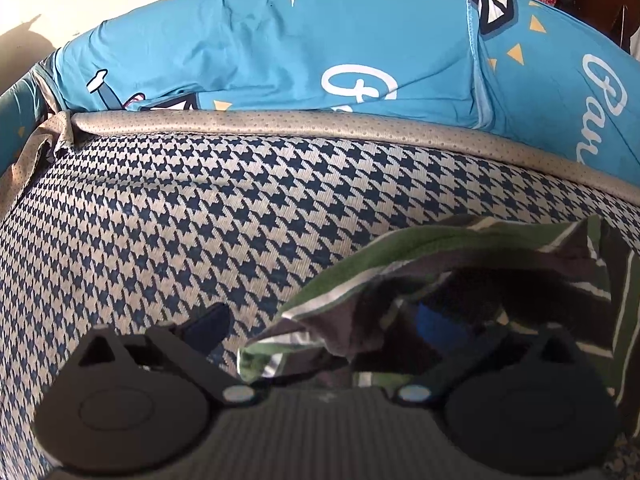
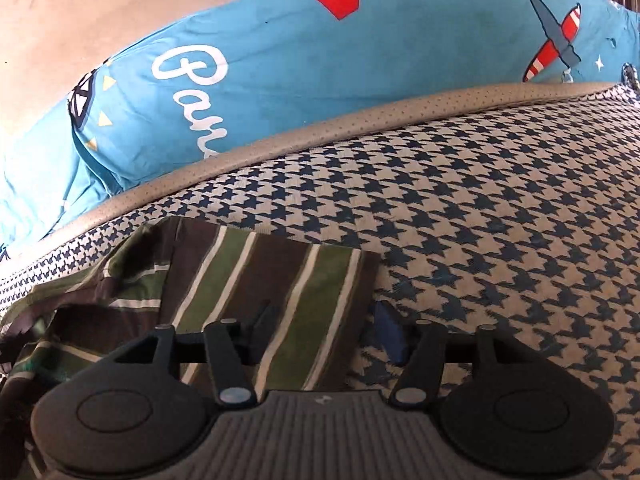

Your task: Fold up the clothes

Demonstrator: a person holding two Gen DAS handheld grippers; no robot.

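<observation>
Right claw (image 2: pixel 326 332) is standing open over the near right corner of the striped garment (image 2: pixel 280 280): one dark finger (image 2: pixel 262 330) is lying on the green and brown stripes, the blue-padded finger (image 2: pixel 390 334) is sitting just off the cloth's right edge on the houndstooth cover (image 2: pixel 500 220). Nothing is being pinched there; the corner is lying flat.

Left claw (image 1: pixel 320 324) is pointing into a bunched heap of the same garment (image 1: pixel 420 264). Its left finger (image 1: pixel 210 322) is showing clear on the houndstooth, apart from the cloth. The right finger is lying buried in dark folds, only a blue patch showing, so grip state cannot be told from this view.

Behind the garment, the cover's grey dotted piping (image 2: pixel 360 120) is running across both views. Beyond it, a blue printed sheet (image 1: pixel 280 40) with white lettering, cut off at the frame edge, is lying against a pale wall (image 2: pixel 80 20).
</observation>
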